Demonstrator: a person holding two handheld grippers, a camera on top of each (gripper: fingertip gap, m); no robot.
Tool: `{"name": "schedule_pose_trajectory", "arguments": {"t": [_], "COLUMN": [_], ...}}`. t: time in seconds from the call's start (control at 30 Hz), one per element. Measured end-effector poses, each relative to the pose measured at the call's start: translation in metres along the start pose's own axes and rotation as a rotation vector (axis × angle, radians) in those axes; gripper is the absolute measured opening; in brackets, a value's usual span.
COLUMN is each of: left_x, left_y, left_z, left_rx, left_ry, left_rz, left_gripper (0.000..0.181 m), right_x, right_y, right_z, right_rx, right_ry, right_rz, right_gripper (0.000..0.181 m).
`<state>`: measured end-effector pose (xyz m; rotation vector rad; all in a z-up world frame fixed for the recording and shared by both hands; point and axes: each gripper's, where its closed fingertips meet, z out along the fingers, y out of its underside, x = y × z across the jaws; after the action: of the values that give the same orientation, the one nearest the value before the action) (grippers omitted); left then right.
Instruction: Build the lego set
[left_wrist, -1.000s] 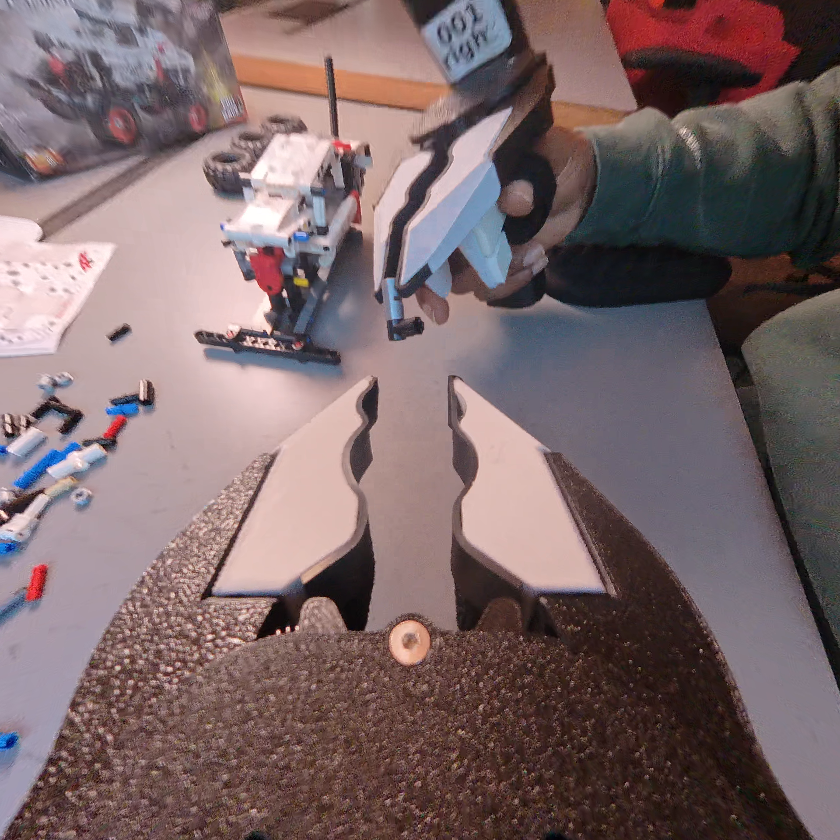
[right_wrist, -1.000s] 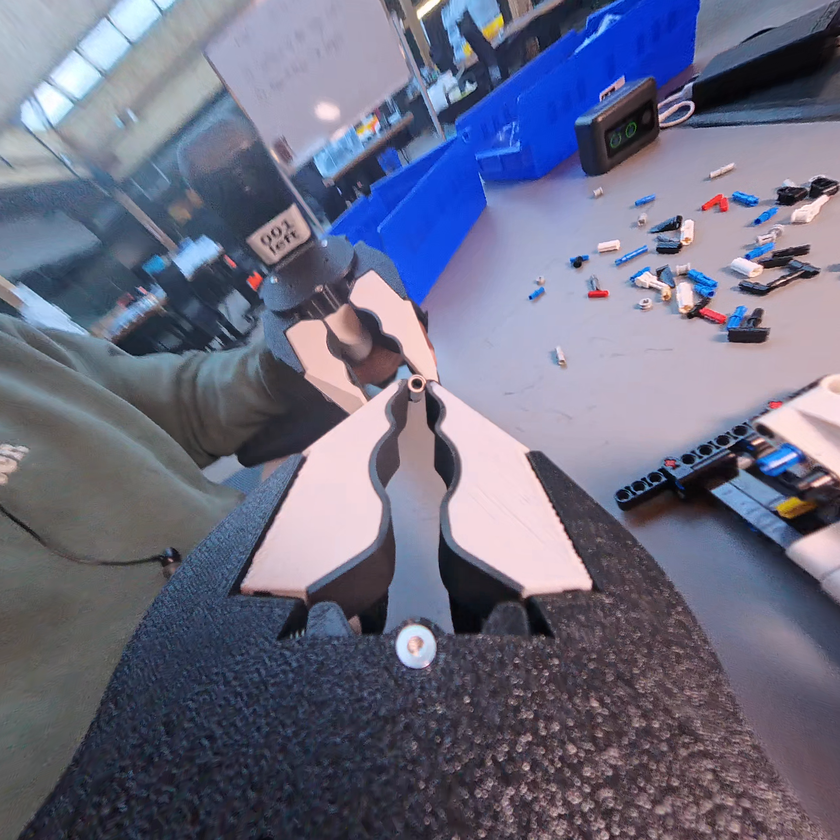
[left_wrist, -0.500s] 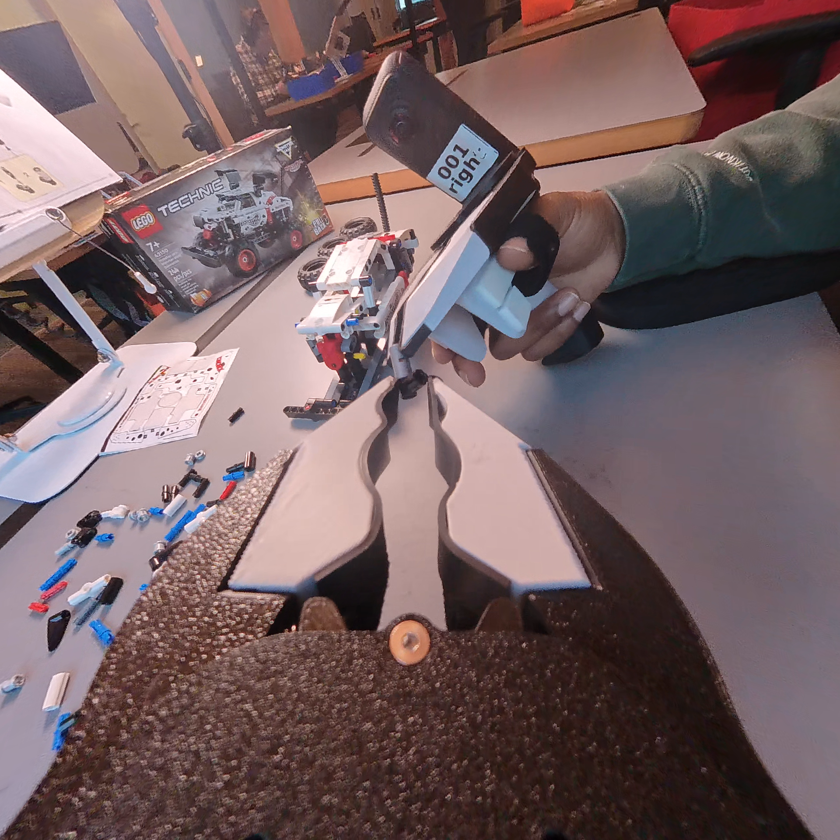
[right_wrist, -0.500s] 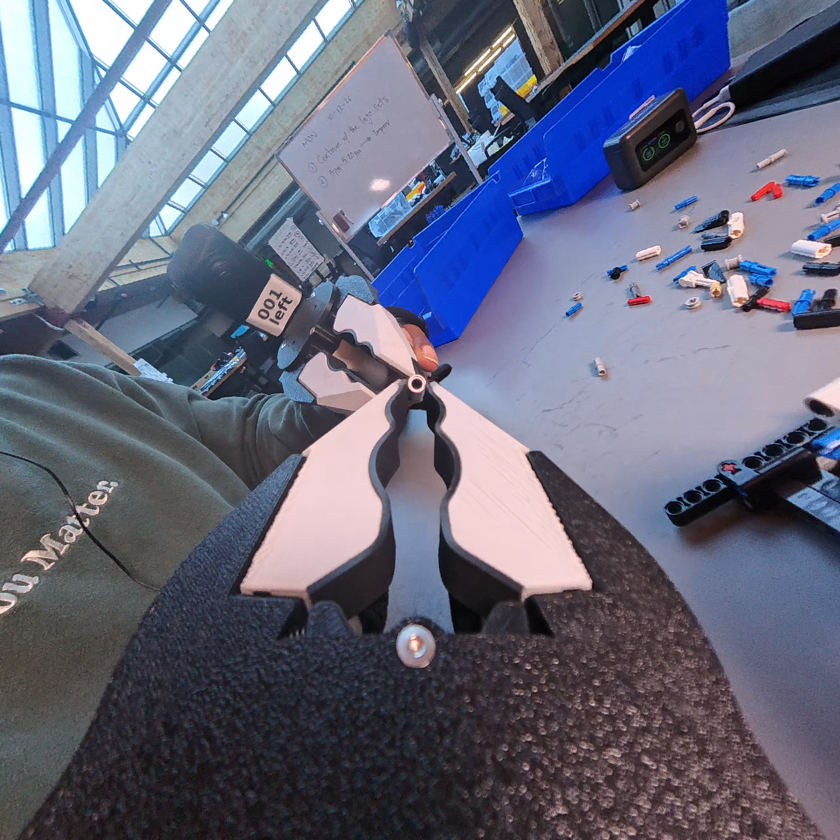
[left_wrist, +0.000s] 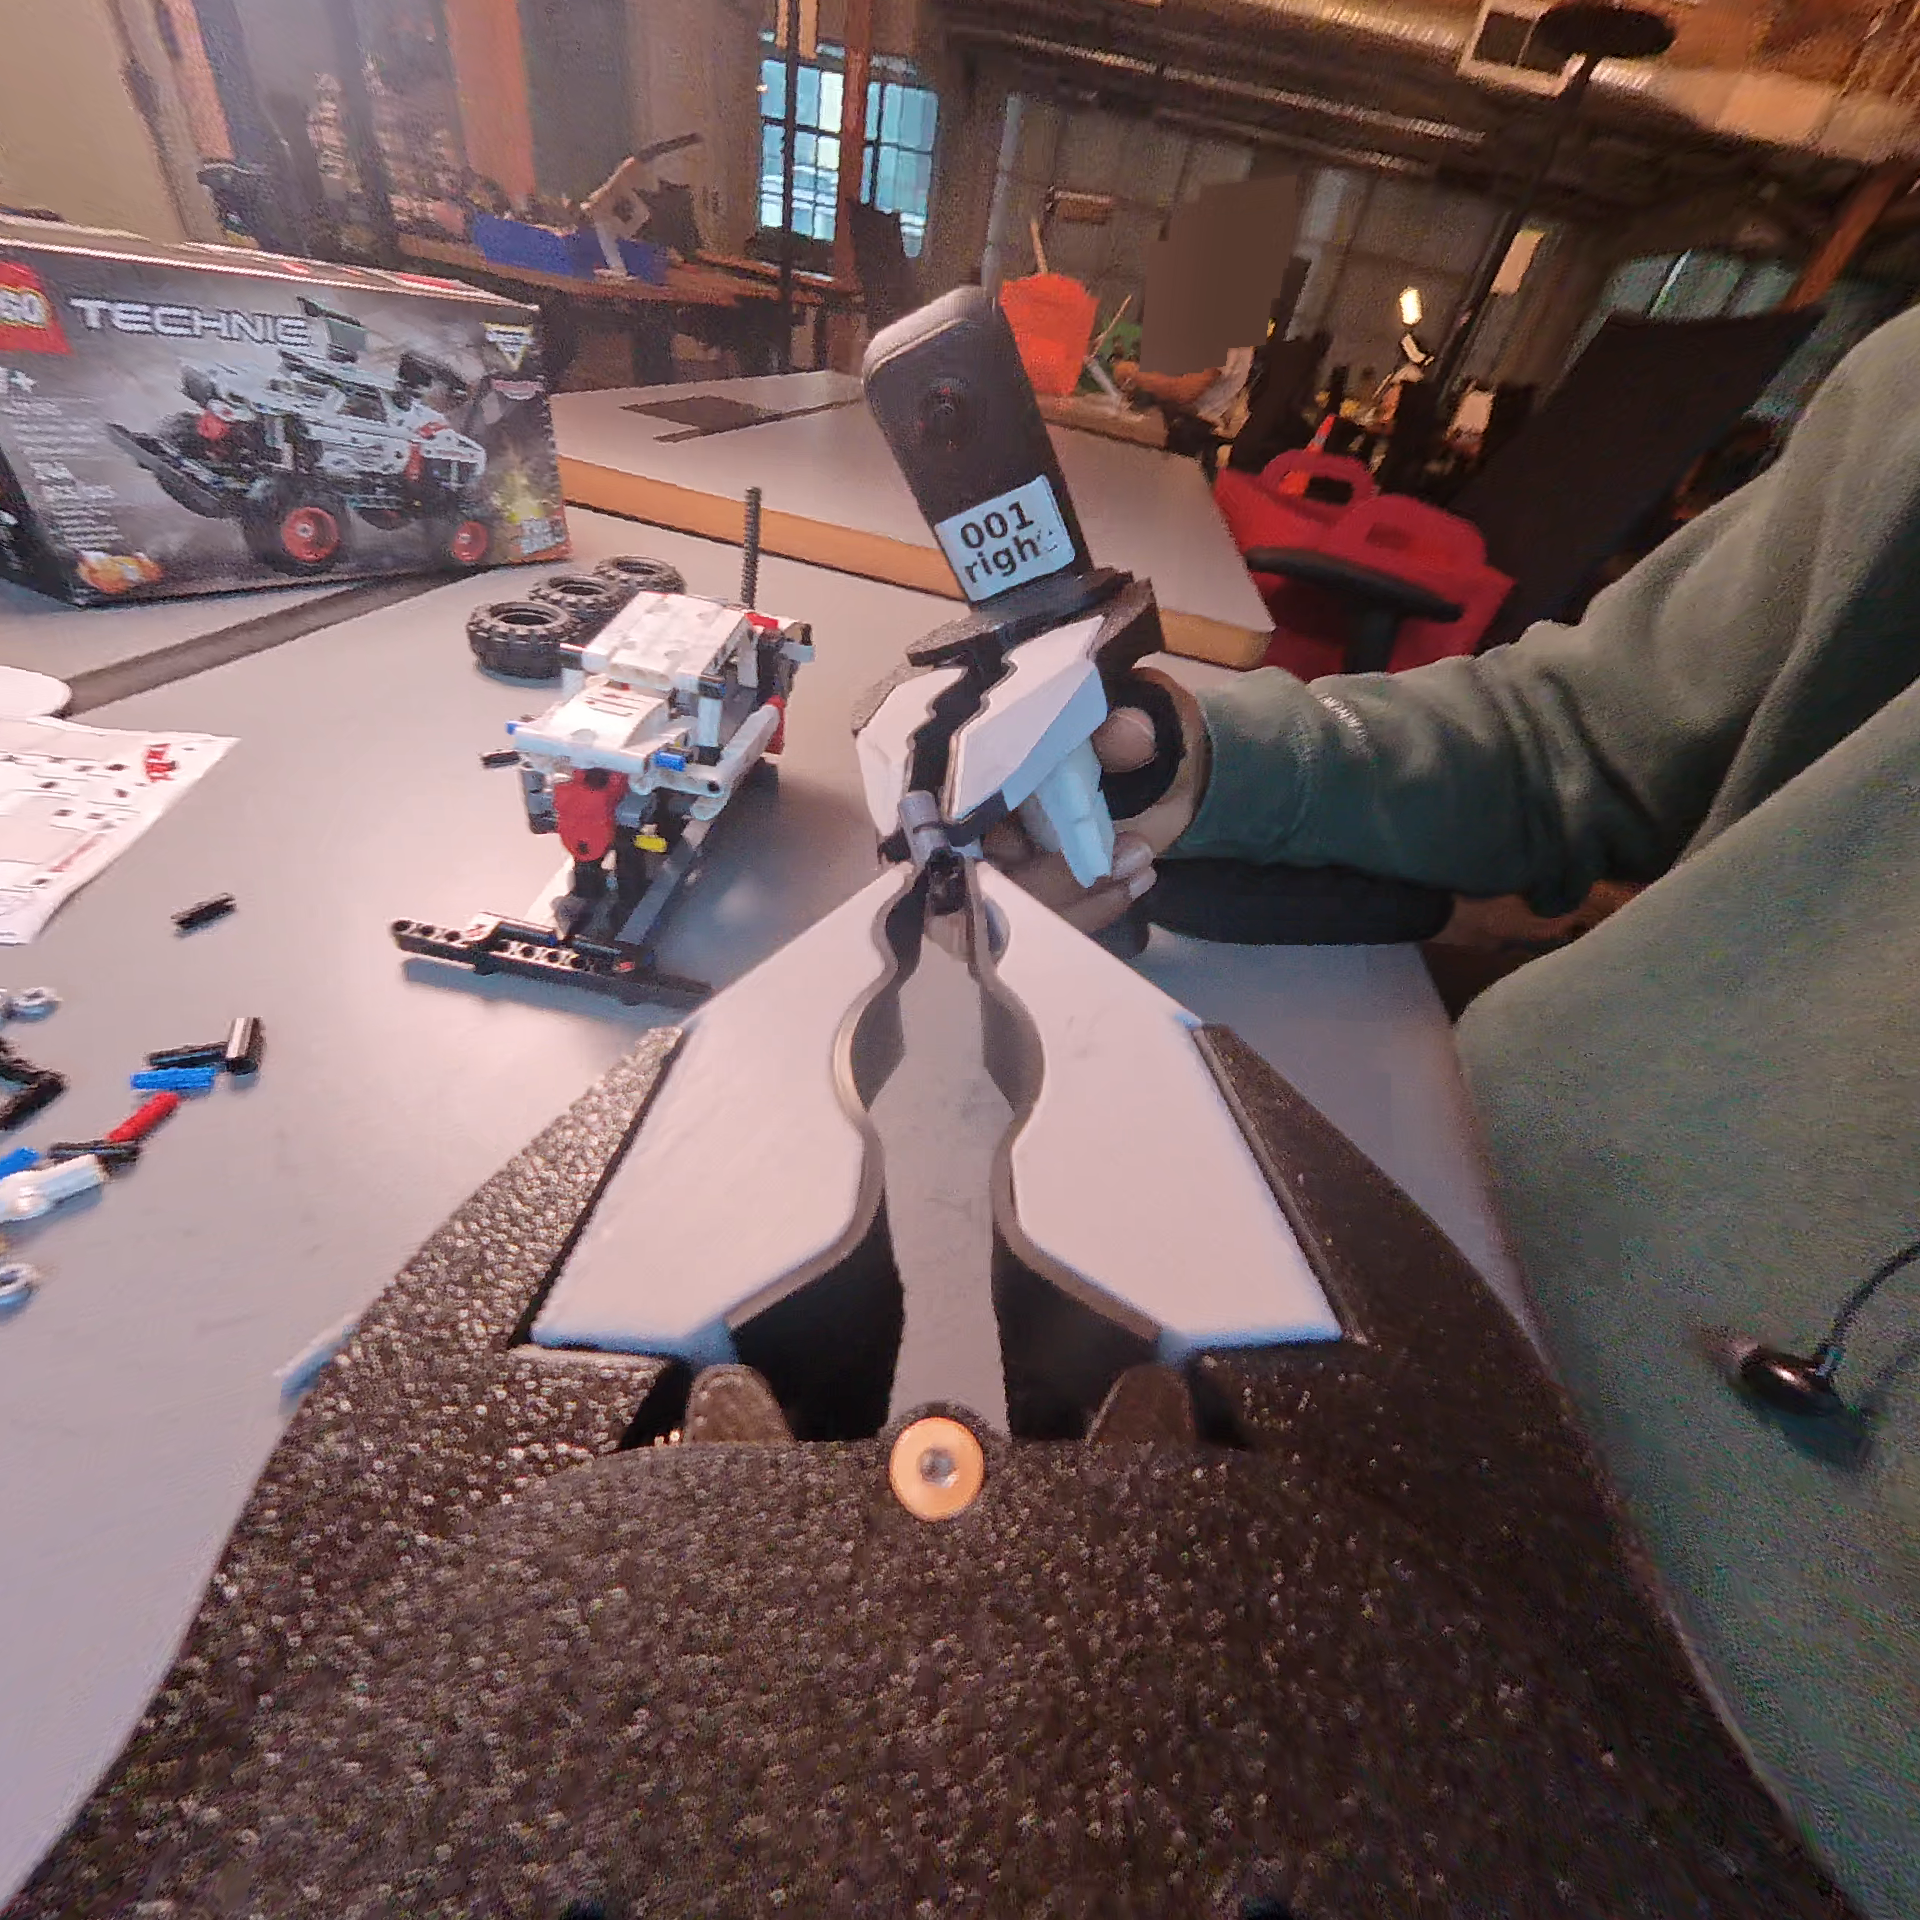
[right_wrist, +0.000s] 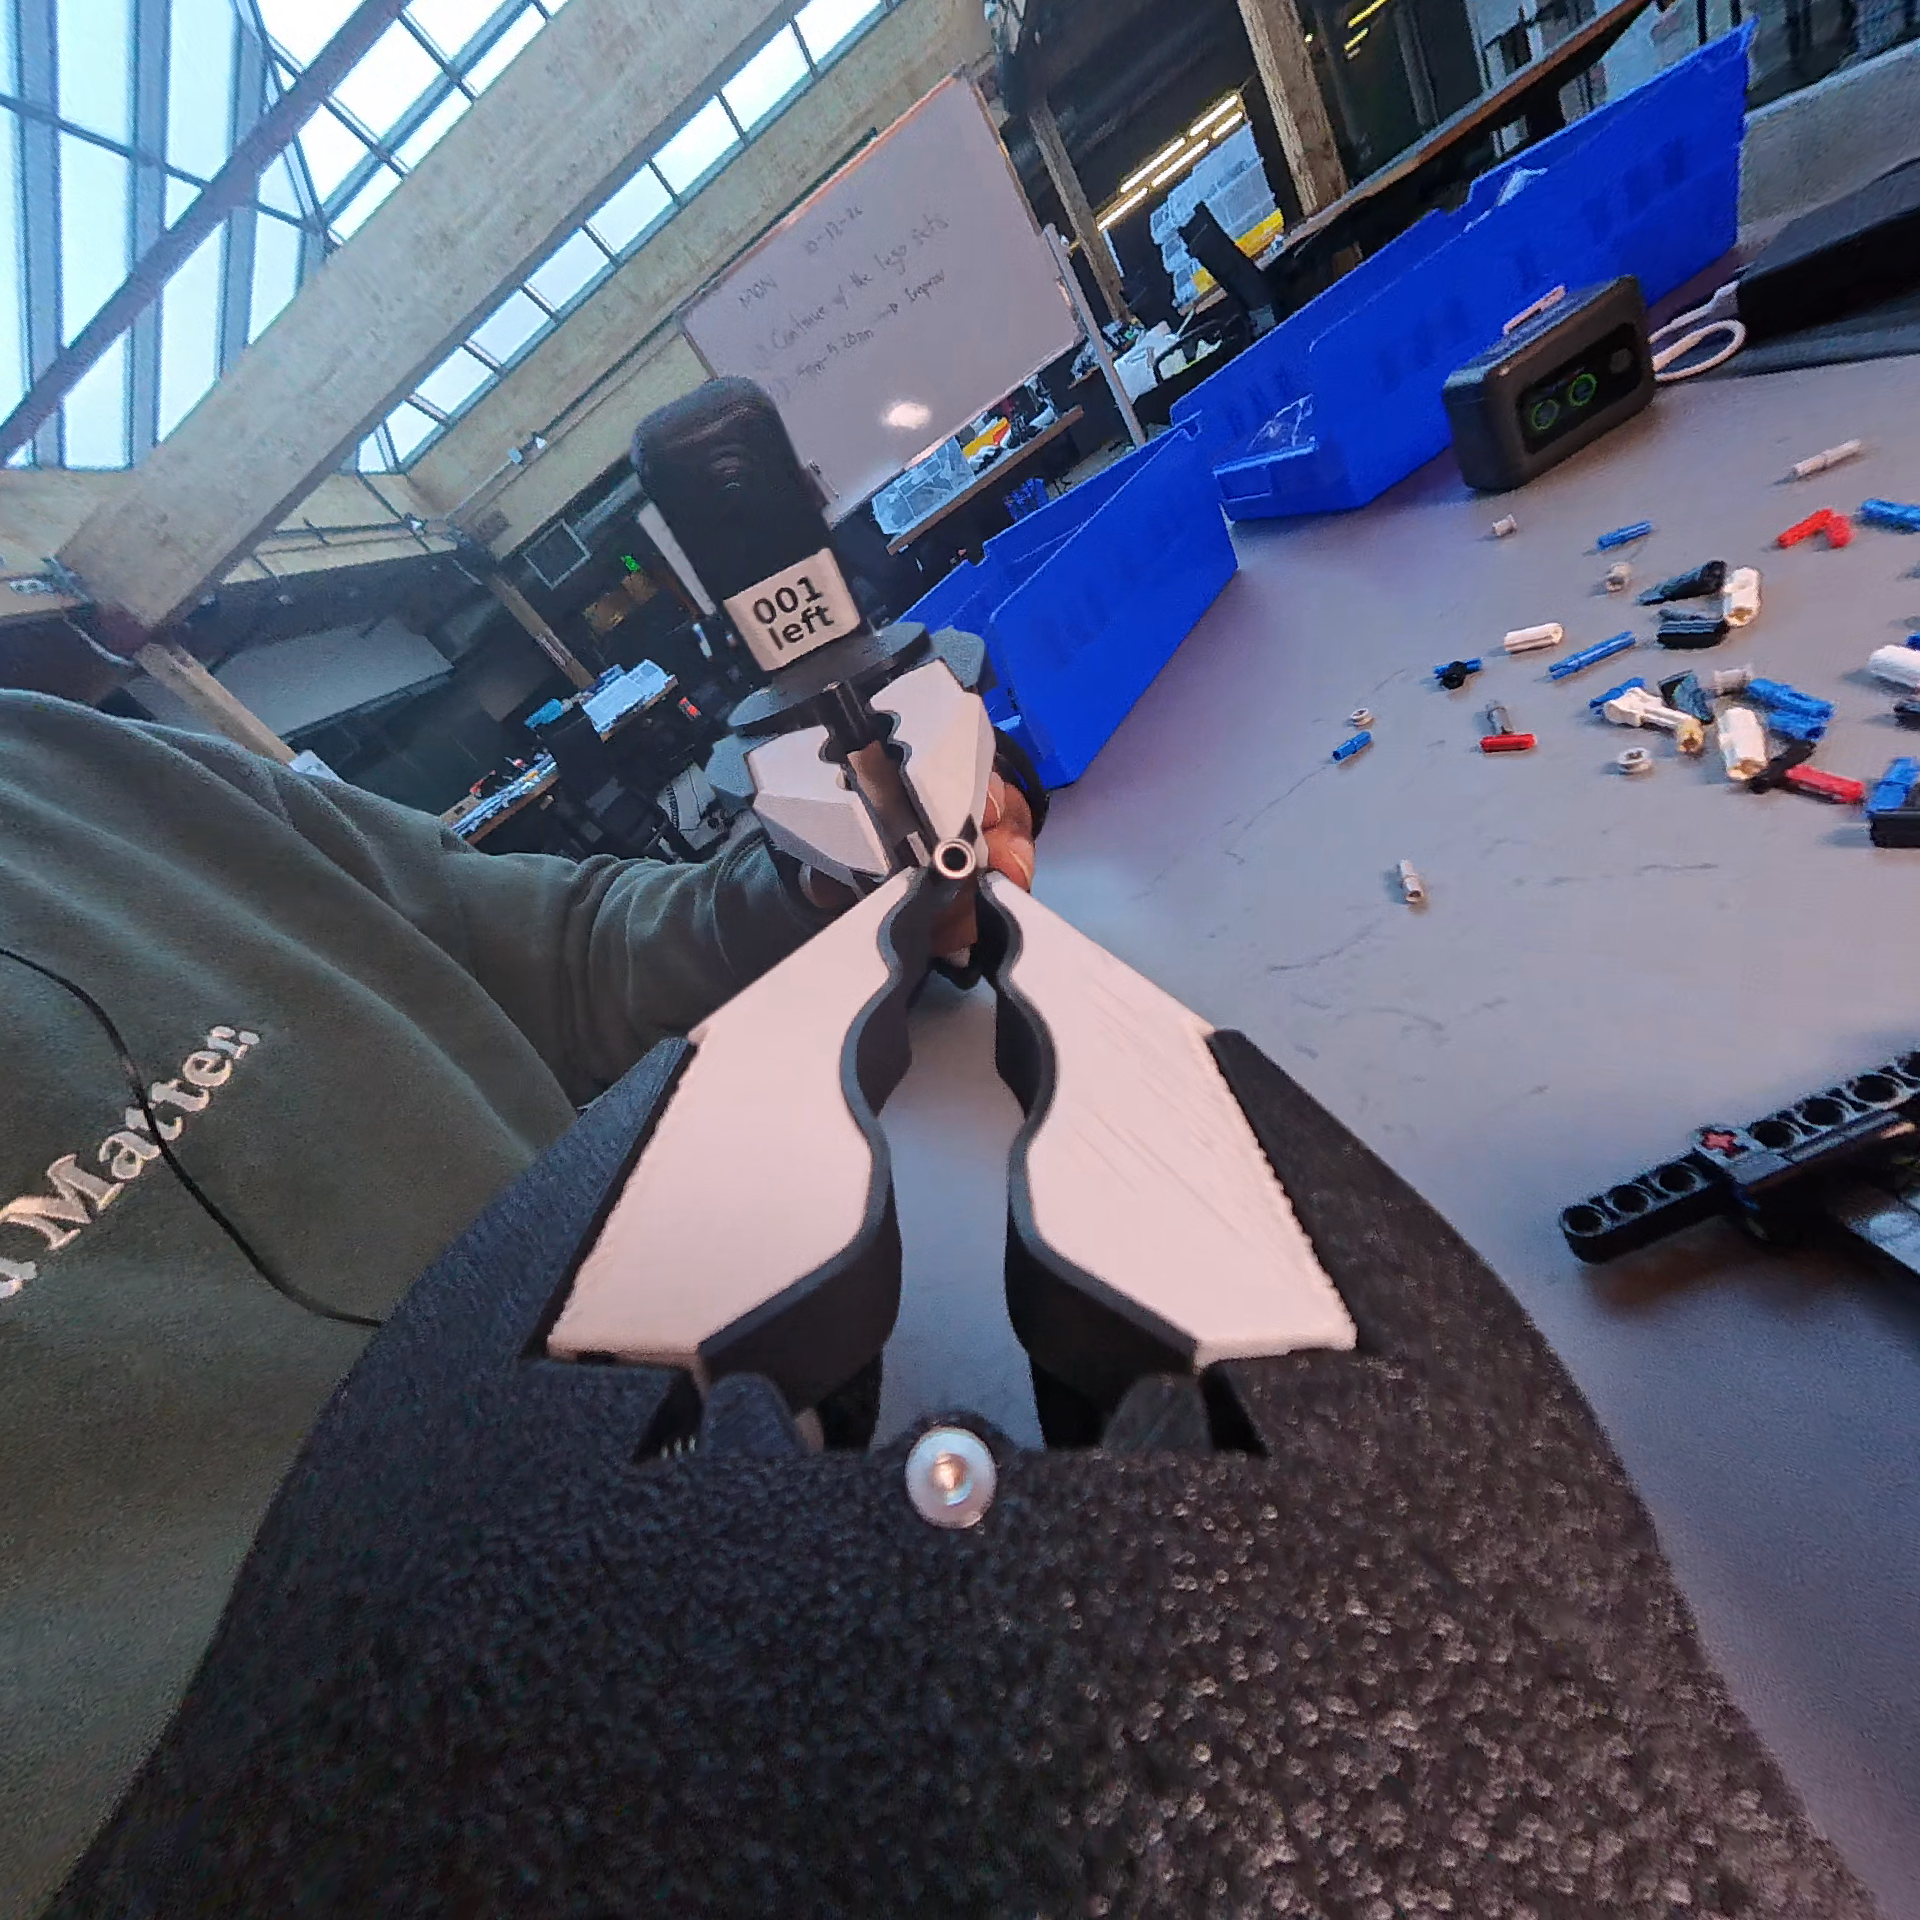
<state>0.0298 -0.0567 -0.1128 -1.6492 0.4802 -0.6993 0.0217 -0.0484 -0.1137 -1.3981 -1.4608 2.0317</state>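
Tip to tip above the grey table: right gripper pinches a small grey plastic tube connector, axis pointing into the left gripper, clamped on its black pin end.

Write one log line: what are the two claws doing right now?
left claw: shut on black pin | right claw: shut on grey connector | both meet above grey table | truck model: untouched
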Motion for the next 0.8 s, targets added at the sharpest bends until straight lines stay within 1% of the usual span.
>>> {"name": "schedule_pose_trajectory", "arguments": {"t": [0.13,0.2,0.37,0.5,0.6,0.63,0.67,0.73,0.8], "left_x": [0.007,0.008,0.010,-0.001,-0.014,-0.016,-0.020,-0.029,-0.038], "left_y": [-0.004,-0.005,-0.003,0.003,0.011,0.014,0.016,0.023,0.035], "left_z": [0.000,0.001,0.001,0.003,0.003,0.002,0.002,0.000,-0.001], "left_rx": [0.041,0.047,0.044,0.007,-0.051,-0.070,-0.087,-0.137,-0.211], "left_ry": [0.070,0.086,0.100,0.024,-0.074,-0.095,-0.125,-0.188,-0.241], "left_rz": [-0.070,-0.081,-0.091,-0.074,-0.018,0.001,0.019,0.054,0.074], "left_gripper": [0.007,0.007,0.007,0.007,0.007,0.004,0.000,0.000,0.004], "right_x": [-0.009,-0.012,-0.014,-0.005,0.008,0.012,0.016,0.027,0.041], "right_y": [0.000,0.002,0.004,0.004,0.007,0.009,0.012,0.022,0.035], "right_z": [0.000,0.001,0.000,-0.001,-0.003,-0.004,-0.005,-0.007,-0.010], "right_rx": [-0.011,-0.024,-0.046,-0.076,-0.107,-0.123,-0.146,-0.218,-0.321], "right_ry": [-0.006,-0.005,0.030,0.107,0.190,0.214,0.242,0.304,0.385], "right_rz": [-0.082,-0.126,-0.228,-0.272,-0.289,-0.299,-0.307,-0.337,-0.372], "right_gripper": [0.009,0.011,0.007,0.007,0.006,0.006,0.006,0.006,0.006]}}
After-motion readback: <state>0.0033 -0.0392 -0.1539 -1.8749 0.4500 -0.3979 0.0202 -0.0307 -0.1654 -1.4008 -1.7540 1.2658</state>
